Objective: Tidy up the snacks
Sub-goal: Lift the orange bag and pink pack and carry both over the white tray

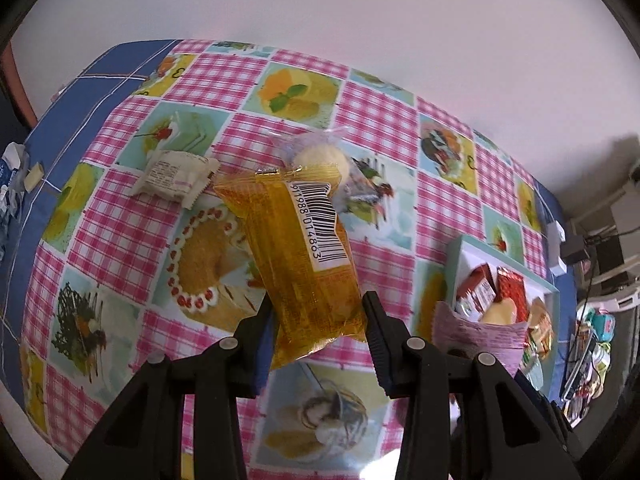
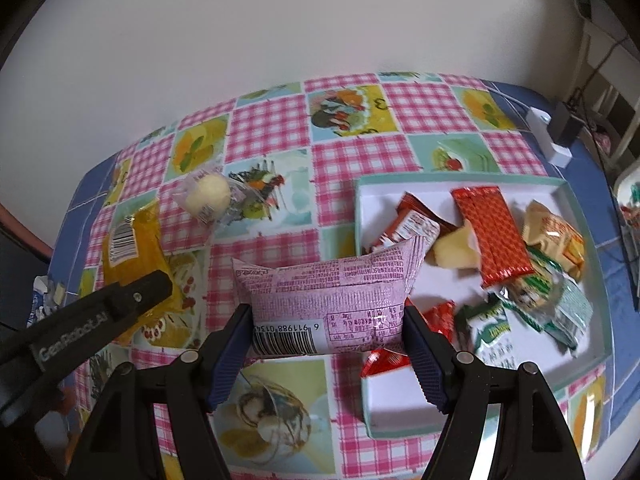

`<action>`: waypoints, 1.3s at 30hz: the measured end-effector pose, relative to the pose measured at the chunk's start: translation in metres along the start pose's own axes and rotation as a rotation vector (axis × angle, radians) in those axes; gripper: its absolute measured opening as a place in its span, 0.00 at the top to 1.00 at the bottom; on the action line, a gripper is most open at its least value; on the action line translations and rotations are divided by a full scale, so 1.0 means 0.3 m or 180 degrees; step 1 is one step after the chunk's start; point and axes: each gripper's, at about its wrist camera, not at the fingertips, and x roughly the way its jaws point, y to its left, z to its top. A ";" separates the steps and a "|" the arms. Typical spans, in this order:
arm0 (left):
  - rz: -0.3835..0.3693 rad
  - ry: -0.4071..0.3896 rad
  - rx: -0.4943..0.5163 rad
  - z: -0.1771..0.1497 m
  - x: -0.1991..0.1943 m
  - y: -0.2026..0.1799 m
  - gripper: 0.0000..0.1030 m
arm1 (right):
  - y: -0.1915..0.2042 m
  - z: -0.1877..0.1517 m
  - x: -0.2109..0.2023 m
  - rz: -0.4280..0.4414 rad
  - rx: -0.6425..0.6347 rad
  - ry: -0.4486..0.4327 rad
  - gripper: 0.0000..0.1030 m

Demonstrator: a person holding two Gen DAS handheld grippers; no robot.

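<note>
My left gripper (image 1: 318, 322) is shut on an orange snack packet (image 1: 304, 256) with a barcode, held above the chequered tablecloth. The same orange packet (image 2: 132, 244) and left gripper (image 2: 156, 284) show at the left of the right wrist view. My right gripper (image 2: 326, 336) is shut on a pink snack packet (image 2: 328, 292), held crosswise beside the white tray (image 2: 400, 404). The pink packet (image 1: 476, 336) also shows low right in the left wrist view. A clear bag with a pale round bun (image 1: 320, 160) (image 2: 208, 196) and a white wrapped snack (image 1: 176, 176) lie on the cloth.
The tray (image 1: 468, 256) holds several packets: red ones (image 2: 492, 232), green-and-white ones (image 2: 496, 332) and a beige one (image 2: 552, 236). A white charger block (image 2: 548, 136) sits at the table's far right corner. Crumpled paper (image 1: 12, 176) lies at the left edge. A wall stands behind the table.
</note>
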 end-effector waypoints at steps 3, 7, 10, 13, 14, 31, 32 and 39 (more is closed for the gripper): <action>-0.0019 -0.0013 0.0043 -0.023 -0.016 -0.022 0.58 | -0.020 -0.014 -0.003 -0.0024 0.0056 0.0027 0.26; 0.0003 -0.0048 0.0139 -0.029 -0.028 -0.056 0.58 | -0.050 -0.015 -0.004 -0.0032 0.0134 0.0054 0.26; 0.0004 -0.0056 0.0200 -0.032 -0.030 -0.075 0.58 | -0.076 -0.006 -0.006 -0.0037 0.0202 0.0051 0.26; 0.0026 -0.0065 0.0280 -0.035 -0.031 -0.104 0.58 | -0.111 0.005 -0.011 -0.0043 0.0297 0.0039 0.26; 0.0033 -0.0065 0.0298 -0.035 -0.030 -0.111 0.58 | -0.127 0.009 -0.012 -0.0047 0.0342 0.0034 0.26; -0.0207 -0.0064 0.0831 -0.102 -0.012 -0.335 0.58 | -0.506 -0.001 -0.042 -0.0434 0.1520 -0.0100 0.25; -0.0230 -0.0063 0.0890 -0.111 -0.007 -0.357 0.58 | -0.526 -0.004 -0.044 -0.0466 0.1581 -0.0110 0.25; -0.0299 -0.0056 0.1222 -0.159 0.034 -0.484 0.58 | -0.599 -0.013 -0.065 -0.0614 0.1761 -0.0177 0.25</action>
